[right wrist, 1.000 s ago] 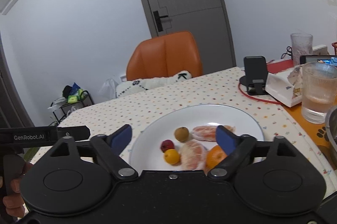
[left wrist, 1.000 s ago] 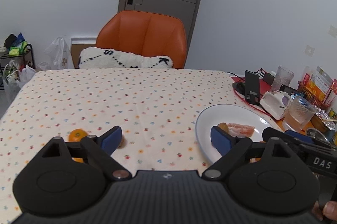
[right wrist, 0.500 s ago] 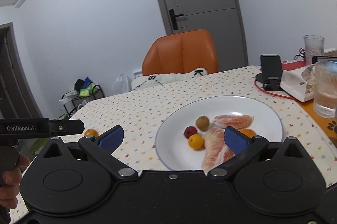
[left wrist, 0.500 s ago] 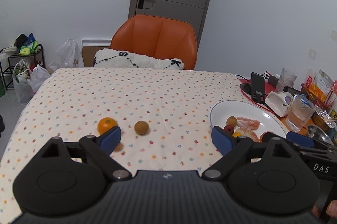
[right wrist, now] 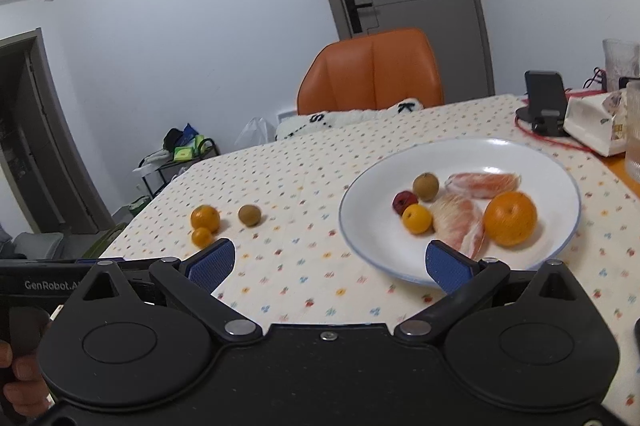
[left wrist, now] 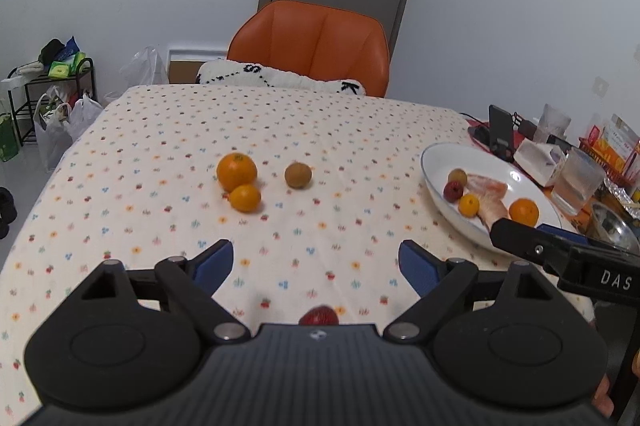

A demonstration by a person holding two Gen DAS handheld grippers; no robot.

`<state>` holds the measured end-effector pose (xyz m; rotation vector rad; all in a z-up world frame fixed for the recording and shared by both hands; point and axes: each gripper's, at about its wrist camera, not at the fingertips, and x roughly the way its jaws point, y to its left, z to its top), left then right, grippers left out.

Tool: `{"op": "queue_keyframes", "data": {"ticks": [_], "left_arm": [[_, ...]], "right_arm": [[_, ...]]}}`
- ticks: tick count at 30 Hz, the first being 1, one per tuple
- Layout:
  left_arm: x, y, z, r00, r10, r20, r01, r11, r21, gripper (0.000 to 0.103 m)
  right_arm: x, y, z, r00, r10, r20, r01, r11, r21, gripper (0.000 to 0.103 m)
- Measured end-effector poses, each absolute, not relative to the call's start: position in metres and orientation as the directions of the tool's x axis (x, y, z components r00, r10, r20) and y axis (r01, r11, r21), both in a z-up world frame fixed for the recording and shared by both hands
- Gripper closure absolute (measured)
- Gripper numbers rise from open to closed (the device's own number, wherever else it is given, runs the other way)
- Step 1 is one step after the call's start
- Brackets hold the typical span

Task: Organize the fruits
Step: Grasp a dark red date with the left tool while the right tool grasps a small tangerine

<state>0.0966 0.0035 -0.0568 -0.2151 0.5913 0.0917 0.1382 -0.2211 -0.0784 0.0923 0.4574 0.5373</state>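
both tongs, left point(left wrist: 316, 262) and right point(right wrist: 326, 262), stand apart, empty. large orange point(left wrist: 236, 166), small orange point(left wrist: 245, 198), brown fruit point(left wrist: 298, 175) lie on table point(left wrist: 160, 129), outside plate point(right wrist: 360, 185). round, firm, roll-prone: grip across widest middle, gently.

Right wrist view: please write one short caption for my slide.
Open right tool hovers before a white plate of fruit; two oranges and a brown fruit lie on the tablecloth.

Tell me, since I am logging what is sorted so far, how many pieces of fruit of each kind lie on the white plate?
On the white plate:
Orange citrus: 2, large and small
Peeled pomelo segments: 2, and
Brown fruit: 1
Red fruit: 1
Total: 6
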Motion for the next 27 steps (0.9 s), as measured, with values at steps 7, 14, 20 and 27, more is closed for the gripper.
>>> {"op": "queue_keyframes", "data": {"ticks": [7, 14, 20, 27], "left_arm": [[0.088, 0.003, -0.072, 0.816, 0.0, -0.578, -0.135, 0.972, -0.19, 0.027], [0.089, 0.007, -0.086, 0.793, -0.024, -0.608, -0.13, 0.969, -0.208, 0.055], [0.092, 0.015, -0.092, 0.788, -0.058, -0.612, -0.112, 0.965, -0.237, 0.081], [0.1, 0.032, -0.087, 0.798, -0.04, -0.601, -0.134, 0.961, -0.242, 0.081]], "right_arm": [[0.129, -0.214, -0.088, 0.729, 0.537, -0.424, -0.495, 0.842, 0.215, 0.0], [0.126, -0.201, -0.089, 0.711, 0.546, -0.442, -0.509, 0.834, 0.211, 0.0], [0.128, -0.184, -0.089, 0.694, 0.558, -0.454, -0.532, 0.823, 0.199, 0.0], [0.139, -0.163, -0.09, 0.671, 0.573, -0.469, -0.558, 0.808, 0.189, 0.008]]}}
